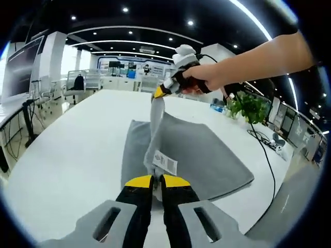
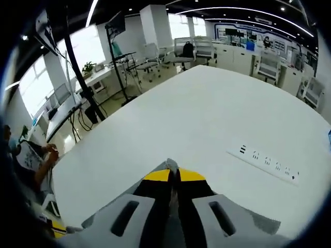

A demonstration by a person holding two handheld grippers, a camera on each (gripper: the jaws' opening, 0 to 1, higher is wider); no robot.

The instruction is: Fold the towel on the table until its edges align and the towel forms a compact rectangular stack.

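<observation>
Open office, dark ceiling (image 1: 103, 20) with spotlights, bright windows (image 2: 77, 57), desks, office chairs (image 2: 155, 54), potted plant (image 1: 248, 106)

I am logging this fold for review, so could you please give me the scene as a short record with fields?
towel: grey, part flat on the table, one edge lifted
label: white tag on the lifted edge
left claw: shut on towel, near corner
right claw: shut on towel, far corner, held higher
table: white
power strip: white, on the table
plant: green, beyond the towel
</observation>
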